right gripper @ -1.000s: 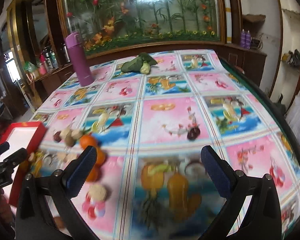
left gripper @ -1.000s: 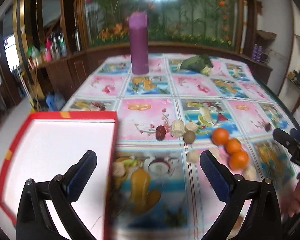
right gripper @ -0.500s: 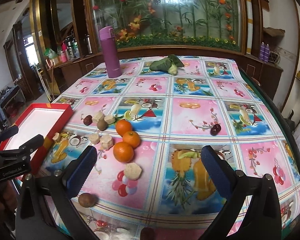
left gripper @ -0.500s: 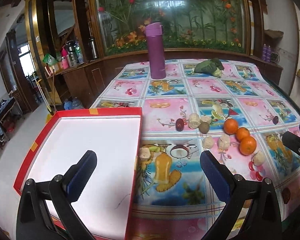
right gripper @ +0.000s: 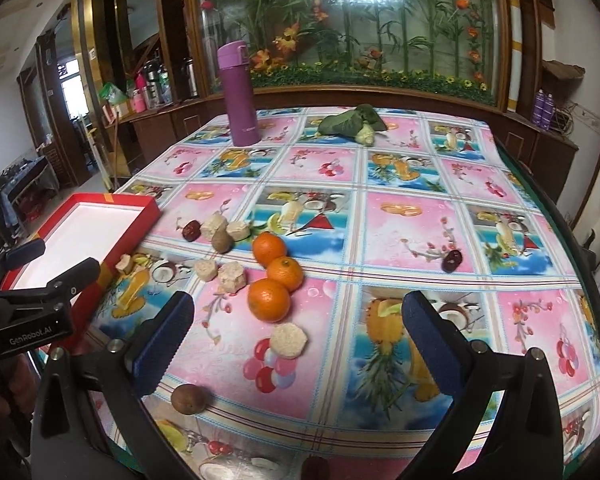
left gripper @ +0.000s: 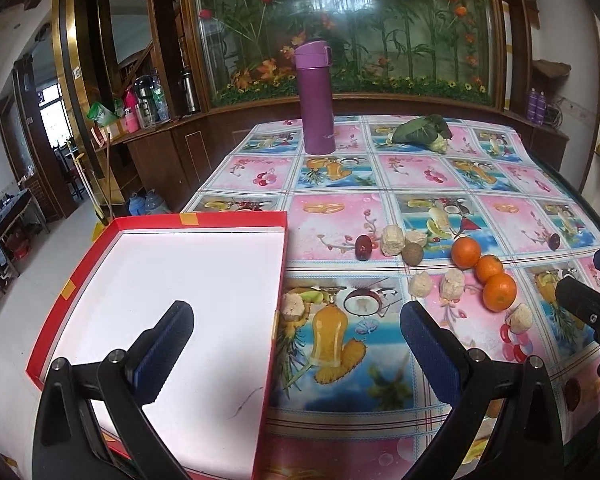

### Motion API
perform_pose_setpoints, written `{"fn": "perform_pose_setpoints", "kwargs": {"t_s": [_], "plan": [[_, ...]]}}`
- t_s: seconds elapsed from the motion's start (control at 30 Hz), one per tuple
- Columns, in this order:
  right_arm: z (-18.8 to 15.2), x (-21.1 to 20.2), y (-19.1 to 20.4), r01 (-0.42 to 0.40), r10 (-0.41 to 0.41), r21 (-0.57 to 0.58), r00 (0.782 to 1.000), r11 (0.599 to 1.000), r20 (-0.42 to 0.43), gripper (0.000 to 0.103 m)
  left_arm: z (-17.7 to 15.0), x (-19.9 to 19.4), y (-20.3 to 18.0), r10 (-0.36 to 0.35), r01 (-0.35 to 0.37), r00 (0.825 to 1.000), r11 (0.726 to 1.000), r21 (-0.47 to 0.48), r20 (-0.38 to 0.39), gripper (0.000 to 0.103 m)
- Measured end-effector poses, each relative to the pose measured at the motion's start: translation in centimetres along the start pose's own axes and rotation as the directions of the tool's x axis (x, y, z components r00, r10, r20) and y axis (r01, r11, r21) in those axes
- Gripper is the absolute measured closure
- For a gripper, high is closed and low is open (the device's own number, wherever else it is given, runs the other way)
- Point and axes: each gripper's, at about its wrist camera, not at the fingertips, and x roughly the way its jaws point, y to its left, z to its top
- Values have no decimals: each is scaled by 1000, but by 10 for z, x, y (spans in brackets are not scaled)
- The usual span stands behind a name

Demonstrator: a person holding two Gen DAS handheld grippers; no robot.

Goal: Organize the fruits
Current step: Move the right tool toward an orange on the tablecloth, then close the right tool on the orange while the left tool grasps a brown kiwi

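Left wrist view: the left gripper gapes wide, holding nothing, above the red tray, whose white floor is bare. Right of the tray lie three oranges, untouched.

Right wrist view: the right gripper is also wide and unloaded, the oranges just beyond it. Sorting seems unstarted.

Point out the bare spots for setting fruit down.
Bare: the whole red tray interior, and the cloth right of the oranges up to the dark date. Crowded: the strip between tray and oranges, strewn with pale chunks.
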Motion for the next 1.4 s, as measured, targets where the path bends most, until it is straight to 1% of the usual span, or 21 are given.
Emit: {"fn": "perform_pose_setpoints", "kwargs": {"t_s": [0.13, 0.2, 0.3, 0.37, 0.4, 0.47, 0.53, 0.6, 0.67, 0.73, 0.8, 0.83, 0.93, 0.97, 1.07, 1.13, 1.2, 1.3, 1.33, 1.37, 1.4], "plan": [[1, 10, 9, -25, 24, -38, 999, 999, -29, 0, -2, -3, 4, -3, 3, 1000, 1000, -8, 3, 1], [2, 17, 14, -42, 39, -63, 998, 997, -52, 3, -4, -5, 9, -11, 11, 1000, 1000, -21, 4, 1], [3, 28, 21, -53, 46, -84, 996, 995, -82, 13, -9, -6, 15, -14, 14, 1000, 999, -35, -3, 1], [4, 37, 24, -53, 43, -88, 993, 995, -112, 21, -11, -7, 17, -8, 7, 1000, 999, -33, -3, 0], [5, 42, 25, -52, 41, -85, 991, 995, -124, 23, -12, -7, 18, -3, 3, 1000, 999, -32, -3, 0], [5, 51, 24, -53, 43, -65, 987, 996, -154, 32, -13, -8, 21, 2, -2, 1000, 999, -36, -3, 1], [5, 59, 23, -37, 27, -58, 984, 998, -178, 38, -14, -9, 22, -3, 3, 1000, 999, -38, 0, 1], [4, 65, 21, -24, 13, -54, 981, 998, -196, 42, -15, -11, 21, -22, 22, 1000, 999, -31, 1, 1], [3, 71, 19, -24, 13, -49, 975, 999, -221, 54, -17, -13, 17, -39, 39, 999, 999, -14, 4, 0], [1, 77, 17, -30, 18, -45, 969, 999, -248, 61, -19, -14, 12, -59, 59, 998, 998, 7, -1, 0], [1, 81, 13, -68, 60, -22, 962, 997, -268, 65, -22, -16, 4, -88, 89, 996, 996, 32, -11, 1], [1, 80, 9, -89, 84, -6, 961, 996, -262, 68, -23, -17, 1, -102, 103, 995, 994, 44, -15, 1], [3, 76, 4, -117, 116, 8, 964, 993, -241, 68, -26, -18, -10, -136, 138, 990, 987, 81, -34, 1], [3, 72, -1, -138, 140, 22, 964, 990, -227, 68, -27, -19, -13, -148, 151, 988, 985, 86, -39, 1], [5, 66, -14, -190, 202, 81, 960, 978, -192, 68, -29, -20, -26, -196, 201, 979, 974, 102, -57, 1], [6, 61, -24, -209, 227, 122, 960, 970, -164, 68, -30, -21, -37, -229, 236, 971, 964, 122, -70, 1], [9, 55, -35, -205, 226, 160, 966, 966, -126, 68, -32, -20, -47, -259, 270, 961, 952, 144, -92, 4], [12, 50, -50, -196, 220, 214, 971, 957, -92, 68, -37, -17, -62, -296, 315, 946, 934, 170, -129, 11], [12, 50, -55, -196, 220, 234, 972, 952, -84, 68, -39, -15, -67, -308, 332, 940, 927, 176, -148, 16], [13, 49, -58, -193, 219, 254, 973, 948, -76, 68, -40, -13, -70, -318, 346, 933, 921, 180, -166, 23], [13, 48, -61, -190, 215, 265, 974, 945, -69, 68, -42, -12, -74, -328, 360, 927, 915, 182, -182, 27]]}}
